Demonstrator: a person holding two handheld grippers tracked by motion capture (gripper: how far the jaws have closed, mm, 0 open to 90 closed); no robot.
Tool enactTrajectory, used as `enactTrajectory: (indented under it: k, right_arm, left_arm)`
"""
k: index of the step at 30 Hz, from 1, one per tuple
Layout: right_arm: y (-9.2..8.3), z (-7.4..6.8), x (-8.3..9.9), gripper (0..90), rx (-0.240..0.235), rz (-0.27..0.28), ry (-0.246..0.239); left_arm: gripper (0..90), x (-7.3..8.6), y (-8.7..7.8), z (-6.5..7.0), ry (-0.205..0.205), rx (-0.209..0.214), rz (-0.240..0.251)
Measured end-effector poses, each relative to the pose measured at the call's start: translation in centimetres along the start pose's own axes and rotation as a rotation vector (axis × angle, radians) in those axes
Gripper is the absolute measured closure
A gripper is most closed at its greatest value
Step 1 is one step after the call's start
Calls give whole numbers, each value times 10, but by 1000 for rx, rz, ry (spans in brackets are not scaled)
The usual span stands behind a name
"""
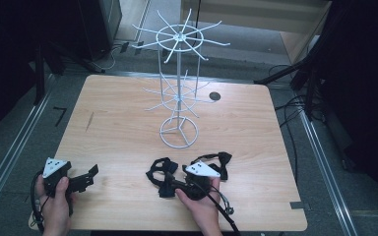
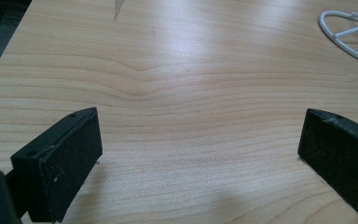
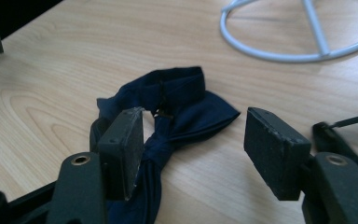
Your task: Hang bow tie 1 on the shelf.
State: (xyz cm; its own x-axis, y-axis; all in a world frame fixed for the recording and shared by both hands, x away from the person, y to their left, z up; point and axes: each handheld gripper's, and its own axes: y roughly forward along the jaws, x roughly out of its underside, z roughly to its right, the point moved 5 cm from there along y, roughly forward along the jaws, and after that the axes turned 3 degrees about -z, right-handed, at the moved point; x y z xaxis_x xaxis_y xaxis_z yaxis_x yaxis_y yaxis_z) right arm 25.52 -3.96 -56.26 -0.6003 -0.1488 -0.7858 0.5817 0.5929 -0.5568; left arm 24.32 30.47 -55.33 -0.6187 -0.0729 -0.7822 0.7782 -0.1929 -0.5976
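A dark navy fabric bow tie (image 3: 177, 116), softly creased with a small metal clasp, is seen at the lower centre of the pale wood-grain bench (image 1: 128, 128), straddled by the half-open right tool (image 3: 193, 140) with nothing gripped. A second bow tie (image 1: 216, 162) lies beside it below a white wire rack (image 1: 178, 98), and the left tool (image 2: 200, 144) is held wide open and empty at lower left.

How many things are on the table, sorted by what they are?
Bow ties: 2, one dark blue bow tie and another bow tie beside it
White wire rack: 1
Total: 3
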Motion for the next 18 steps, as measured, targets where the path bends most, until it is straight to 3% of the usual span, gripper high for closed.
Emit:
enactTrajectory:
  k: [5,8,18]
  right_arm:
    - [7,-5,3,388,-5,-37,7]
    - [9,-9,4,392,5,-54,-20]
    - [12,-11,5,384,3,-76,-24]
  left_arm:
    - [0,0,0,0,1,0,0]
    - [0,0,0,0,1,-2,-1]
    - [0,0,0,0,3,-2,-3]
